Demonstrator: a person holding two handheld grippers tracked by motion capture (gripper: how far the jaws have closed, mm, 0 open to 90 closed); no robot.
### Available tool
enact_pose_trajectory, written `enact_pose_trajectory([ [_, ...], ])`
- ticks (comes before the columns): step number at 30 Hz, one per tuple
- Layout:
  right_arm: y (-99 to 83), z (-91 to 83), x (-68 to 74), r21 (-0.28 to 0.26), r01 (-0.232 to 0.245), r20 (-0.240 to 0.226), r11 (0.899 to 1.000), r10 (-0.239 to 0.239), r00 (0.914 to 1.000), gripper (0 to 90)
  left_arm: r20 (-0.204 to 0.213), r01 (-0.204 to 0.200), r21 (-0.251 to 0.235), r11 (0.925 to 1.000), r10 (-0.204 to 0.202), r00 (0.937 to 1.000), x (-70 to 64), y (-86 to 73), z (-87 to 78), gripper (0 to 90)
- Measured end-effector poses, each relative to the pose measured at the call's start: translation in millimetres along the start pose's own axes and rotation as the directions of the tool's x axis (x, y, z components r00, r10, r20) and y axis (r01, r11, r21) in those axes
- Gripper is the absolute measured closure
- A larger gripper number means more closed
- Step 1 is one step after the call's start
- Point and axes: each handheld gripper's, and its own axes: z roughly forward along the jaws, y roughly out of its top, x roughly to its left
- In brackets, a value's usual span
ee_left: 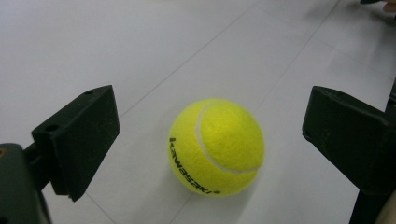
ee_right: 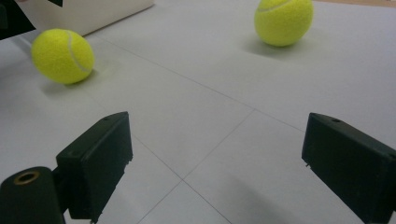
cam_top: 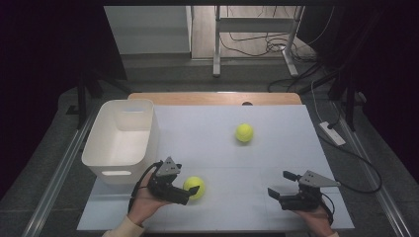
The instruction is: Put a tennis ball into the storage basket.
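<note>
Count: two yellow tennis balls, one near the front edge of the table (cam_top: pixel 193 187) and one toward its far edge (cam_top: pixel 244 132); one white bin (cam_top: pixel 120 139); two grippers, left (cam_top: pixel 190 193) and right (cam_top: pixel 279 184).

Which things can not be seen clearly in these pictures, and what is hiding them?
- Near tennis ball, high view: its left side is covered by the left gripper.
- White bin, high view: the inside of its near wall is hidden by its own rim; in the right gripper view the top edge cuts it off.
- Left gripper, right gripper view: cut off at the top-left corner.
- Far tennis ball, right gripper view: its top is cut by the edge.
</note>
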Motion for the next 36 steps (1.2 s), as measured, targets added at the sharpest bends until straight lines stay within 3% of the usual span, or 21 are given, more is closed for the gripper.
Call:
enact_pose_trajectory([
  [11, -0.1, 0.8, -0.3, 0.004, 0.004, -0.002, 1.0, -0.004, 1.0, 8.6, 0.009, -0.04, 0.085, 0.9955, 0.039, 0.9992, -6.3, 6.6, 19.8, 4.4],
  [13, 0.0, 0.8, -0.1, 0.004, 0.007, -0.003, 1.0, -0.007, 1.0, 8.6, -0.011, -0.055, 0.112, 0.9922, 0.056, 0.9984, -8.1, 7.4, 25.5, 4.2],
  [19, -0.5, 0.6, -0.8, 0.006, 0.006, -0.001, 1.0, -0.006, 1.0, 8.6, -0.009, -0.037, 0.142, 0.9892, 0.039, 0.9992, -5.0, 3.4, 31.9, 3.9],
  [30, -0.6, 1.4, -0.5, 0.013, 0.013, -0.003, 1.0, -0.013, 0.9999, 8.6, -0.01, -0.049, 0.19, 0.9806, 0.052, 0.9986, -5.8, -1.6, 41.5, 3.9],
  [33, -0.6, 1.6, -0.6, 0.015, 0.014, -0.003, 1.0, -0.014, 0.9999, 8.5, -0.023, -0.057, 0.198, 0.9786, 0.063, 0.9978, -7.2, -2.9, 43.5, 5.7],
  [36, -0.8, 1.4, -0.1, 0.011, 0.013, -0.003, 1.0, -0.013, 0.9999, 8.6, -0.032, -0.065, 0.192, 0.9792, 0.073, 0.9968, -8.2, -4.2, 42.2, 14.1],
])
